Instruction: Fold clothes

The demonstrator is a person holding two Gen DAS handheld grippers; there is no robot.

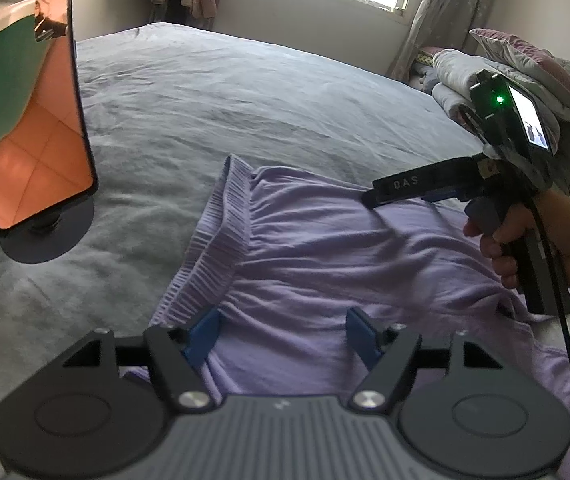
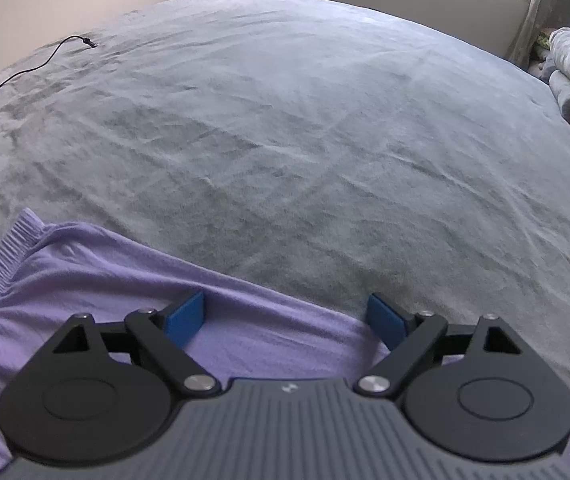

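The left gripper (image 1: 281,334) points downward at a slant, its two blue pads (image 1: 203,334) standing wide apart with nothing pinched between them. The right gripper (image 2: 285,320) tilts down more steeply — its pads (image 2: 185,318) are spread wider still, also clamping nothing. Seen from the left wrist view, the right gripper's black fingers reach leftward, and a bare hand (image 1: 525,240) wraps its pistol-style handle, fingers curled around the front.

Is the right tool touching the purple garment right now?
Touching. In the left wrist view the right tool rests its fingertip on the purple garment, creasing the cloth beneath it. Its jaws stand wide in the right wrist view, gripping nothing.
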